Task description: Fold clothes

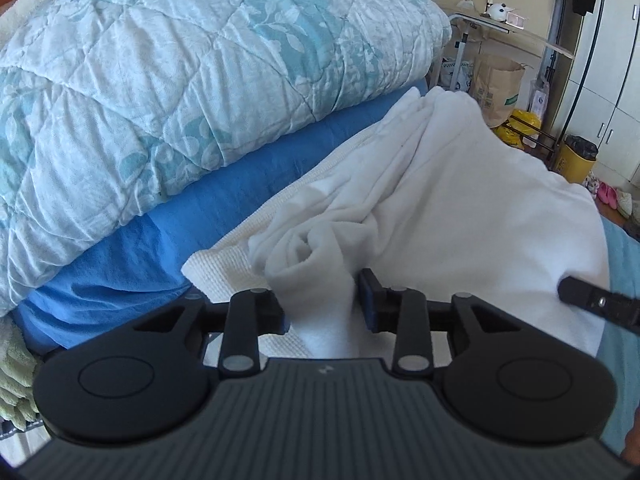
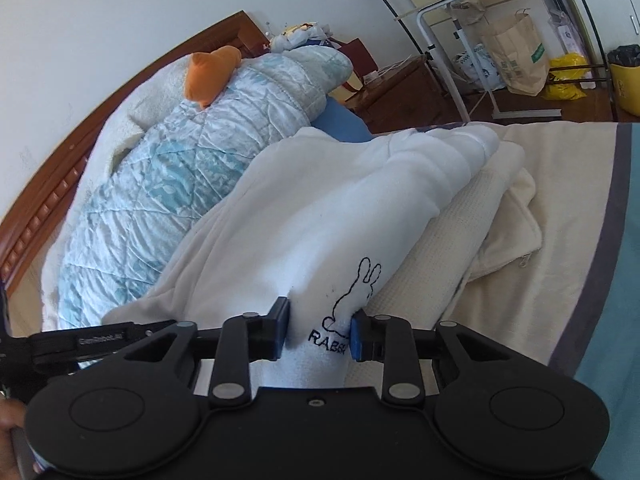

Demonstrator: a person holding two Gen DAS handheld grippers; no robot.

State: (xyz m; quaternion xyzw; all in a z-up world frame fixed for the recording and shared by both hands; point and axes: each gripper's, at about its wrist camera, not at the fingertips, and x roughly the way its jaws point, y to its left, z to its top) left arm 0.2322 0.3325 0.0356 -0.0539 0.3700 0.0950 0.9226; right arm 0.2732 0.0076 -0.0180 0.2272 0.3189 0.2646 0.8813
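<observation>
A white fleece garment [image 1: 440,200] lies bunched along the bed, and its rolled end sits between the blue pads of my left gripper [image 1: 322,308], which is shut on that fold. In the right wrist view the same garment [image 2: 320,220] runs away from me as a long padded roll. A black rabbit outline with lettering [image 2: 356,292] is printed near my end. My right gripper [image 2: 320,328] is shut on the cloth just below the rabbit, and one pad covers the end of the lettering. A cream waffle-textured cloth [image 2: 440,260] lies under the garment.
A pale blue quilt [image 2: 160,184] is heaped to the left with an orange plush [image 2: 212,72] on it, against a wooden headboard [image 2: 48,200]. Blue bedding [image 1: 200,216] shows beneath the quilt. Beyond the bed stand a side table [image 2: 440,8], a paper bag [image 2: 516,56] and a yellow bin [image 2: 624,80].
</observation>
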